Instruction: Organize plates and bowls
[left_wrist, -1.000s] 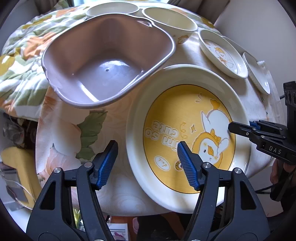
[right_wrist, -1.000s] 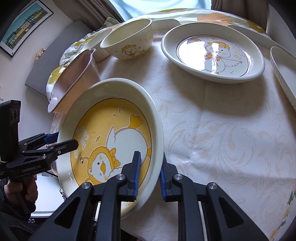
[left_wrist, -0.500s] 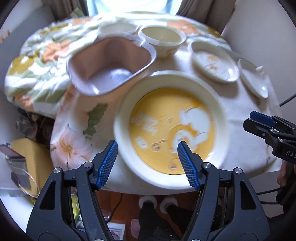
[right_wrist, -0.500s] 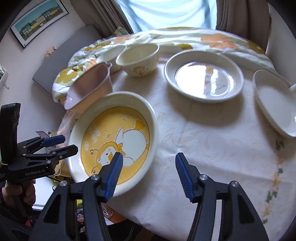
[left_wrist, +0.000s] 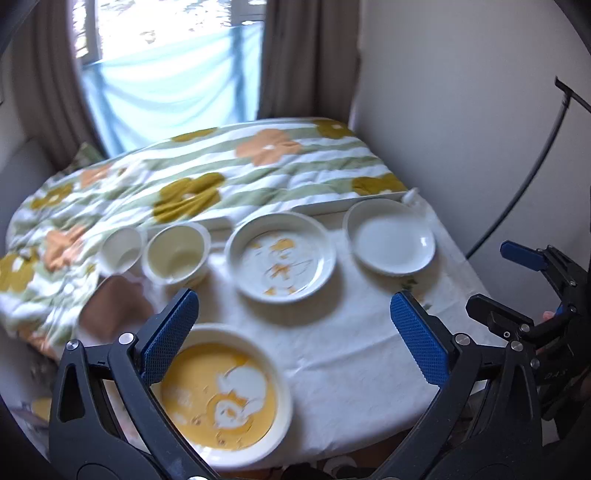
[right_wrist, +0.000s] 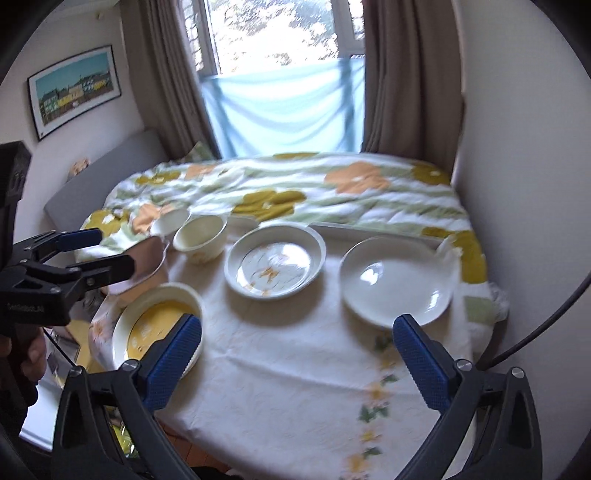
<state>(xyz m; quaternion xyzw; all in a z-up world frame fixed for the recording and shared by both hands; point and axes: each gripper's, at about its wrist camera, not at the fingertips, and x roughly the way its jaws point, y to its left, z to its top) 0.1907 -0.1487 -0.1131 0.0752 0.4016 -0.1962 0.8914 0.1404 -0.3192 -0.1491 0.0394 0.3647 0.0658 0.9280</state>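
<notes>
Plates and bowls spread singly across the white tablecloth (right_wrist: 295, 387), none stacked, so sorting judged barely begun: at most 1 placement made, grouping of like with like left to do. Nearest, both grippers above the near table edge, clear of all dishes: left gripper (left_wrist: 295, 336) with jaws opening wide and nothing between them, right gripper (right_wrist: 299, 354) likewise opening and empty. Just beyond, at the near left corner, the yellow duck plate (left_wrist: 221, 395), resting flat with its rim close to the table edge and perhaps slightly over it; worth nudging inward. Left of it and a little farther, a brown tub (right_wrist: 147, 258), partly off the table's side toward the bedding, hard to read through blur. Mid-table, wide bare cloth: ample room for swinging either gripper or building a stack. Farther on, a row of 4: a small white cup (left_wrist: 122, 249), a cream bowl (left_wrist: 177, 254) just beside it, a white duck plate (left_wrist: 282, 258), and a plain white plate (left_wrist: 391, 240) near the right edge. Behind the row, the far table edge against a flowered quilt (right_wrist: 295, 192); wall close on the right, so less room there.
</notes>
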